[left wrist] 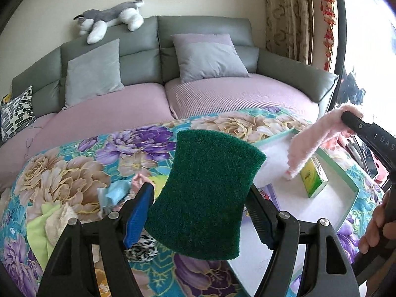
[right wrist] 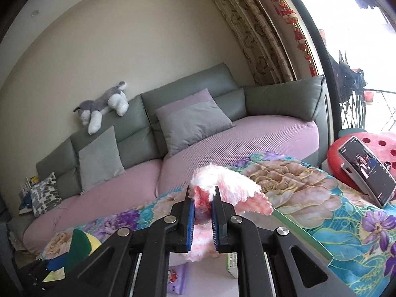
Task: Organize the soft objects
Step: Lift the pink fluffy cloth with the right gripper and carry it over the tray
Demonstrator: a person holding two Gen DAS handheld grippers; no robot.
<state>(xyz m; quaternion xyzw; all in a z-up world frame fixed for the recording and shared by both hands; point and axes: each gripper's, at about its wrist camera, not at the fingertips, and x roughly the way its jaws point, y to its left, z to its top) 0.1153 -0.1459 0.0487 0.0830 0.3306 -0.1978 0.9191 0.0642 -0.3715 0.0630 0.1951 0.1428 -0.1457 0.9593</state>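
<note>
My left gripper (left wrist: 200, 195) is shut on a green scouring sponge (left wrist: 210, 193) with a yellow underside, held above the floral blanket (left wrist: 74, 168). The sponge also shows in the right wrist view (right wrist: 79, 243) at lower left. My right gripper (right wrist: 203, 204) is shut on a fluffy pink cloth (right wrist: 230, 188), held above a white tray with a green rim (left wrist: 346, 170). In the left wrist view the pink cloth (left wrist: 309, 146) hangs from the right gripper (left wrist: 346, 118) over the tray. A pile of small soft cloths (left wrist: 57, 220) lies on the blanket at lower left.
A green box (left wrist: 314, 180) and a purple packet (left wrist: 269, 193) lie in the tray. A grey sofa (left wrist: 203, 29) with cushions (left wrist: 208, 59) and a plush husky (left wrist: 109, 19) stands behind. A phone on a stand (right wrist: 366, 170) and a red stool (right wrist: 381, 143) are at right.
</note>
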